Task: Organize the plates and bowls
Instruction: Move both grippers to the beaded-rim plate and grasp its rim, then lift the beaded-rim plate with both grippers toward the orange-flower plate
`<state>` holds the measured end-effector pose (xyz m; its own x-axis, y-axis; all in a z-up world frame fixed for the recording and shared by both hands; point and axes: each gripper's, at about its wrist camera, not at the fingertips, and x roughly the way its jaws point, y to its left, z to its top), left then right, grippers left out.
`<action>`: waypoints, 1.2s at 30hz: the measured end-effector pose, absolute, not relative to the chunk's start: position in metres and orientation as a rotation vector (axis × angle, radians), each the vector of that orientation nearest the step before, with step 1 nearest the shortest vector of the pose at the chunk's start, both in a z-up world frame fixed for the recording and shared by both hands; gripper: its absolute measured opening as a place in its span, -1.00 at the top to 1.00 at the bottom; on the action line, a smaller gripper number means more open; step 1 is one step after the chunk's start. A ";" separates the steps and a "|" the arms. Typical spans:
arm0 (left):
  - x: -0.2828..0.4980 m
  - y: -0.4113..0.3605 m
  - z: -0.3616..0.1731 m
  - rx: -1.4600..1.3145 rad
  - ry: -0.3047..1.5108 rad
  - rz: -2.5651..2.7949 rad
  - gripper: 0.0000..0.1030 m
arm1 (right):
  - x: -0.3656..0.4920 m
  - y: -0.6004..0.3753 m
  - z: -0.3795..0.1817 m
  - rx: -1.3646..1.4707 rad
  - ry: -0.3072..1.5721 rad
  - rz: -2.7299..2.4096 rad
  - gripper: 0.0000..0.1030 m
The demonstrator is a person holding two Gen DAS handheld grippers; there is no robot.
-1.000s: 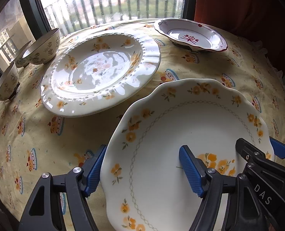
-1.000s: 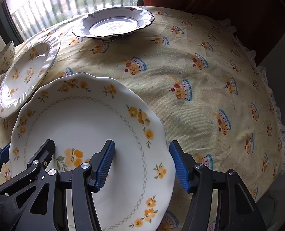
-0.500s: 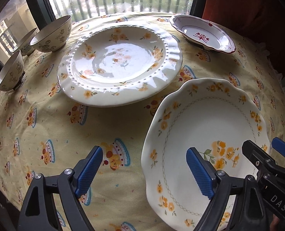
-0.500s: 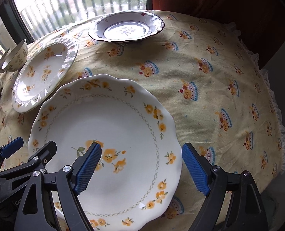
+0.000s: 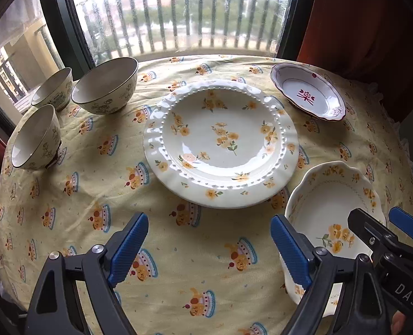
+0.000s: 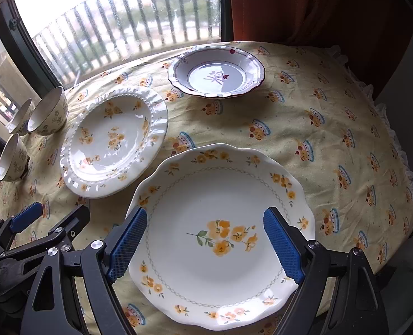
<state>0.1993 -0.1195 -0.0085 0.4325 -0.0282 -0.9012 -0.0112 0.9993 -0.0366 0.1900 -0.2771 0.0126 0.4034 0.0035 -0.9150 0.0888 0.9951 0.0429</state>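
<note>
A scalloped plate with orange flowers lies on the table near the front edge, right below my open, empty right gripper; it also shows in the left wrist view. My left gripper is open and empty above bare cloth, left of that plate. A beaded-rim flowered plate sits mid-table. A red-rimmed plate sits at the back right. Three floral bowls stand at the back left.
The round table has a yellow cloth with cake prints and a frilled edge. A window with railing is behind the table, and a red curtain hangs at the right.
Both grippers have pulled back and up from the scalloped plate, which now rests on the table. The left gripper has shifted left off the plate. More of the table shows.
</note>
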 end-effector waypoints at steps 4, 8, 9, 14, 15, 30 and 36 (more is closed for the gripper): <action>0.210 -0.100 0.000 -0.035 1.098 -0.035 -0.75 | 0.195 -0.257 0.022 0.113 1.131 -0.062 -0.68; 0.226 -0.088 0.003 -0.021 1.085 -0.054 -0.73 | 0.205 -0.239 0.032 0.078 1.085 -0.086 -0.68; 0.231 -0.087 0.003 -0.013 1.083 -0.056 -0.73 | 0.210 -0.235 0.033 0.068 1.076 -0.086 -0.68; 0.258 -0.085 0.005 0.004 1.081 -0.042 -0.69 | 0.239 -0.234 0.033 0.067 1.086 -0.095 -0.67; 0.265 -0.086 0.005 0.001 1.078 -0.036 -0.69 | 0.246 -0.236 0.033 0.075 1.089 -0.099 -0.67; 0.344 -0.097 -0.045 -0.017 1.140 0.085 -0.64 | 0.353 -0.249 -0.023 0.094 1.170 0.036 -0.48; 0.352 -0.098 -0.067 0.035 1.165 0.118 -0.59 | 0.367 -0.242 -0.055 0.086 1.241 0.065 -0.34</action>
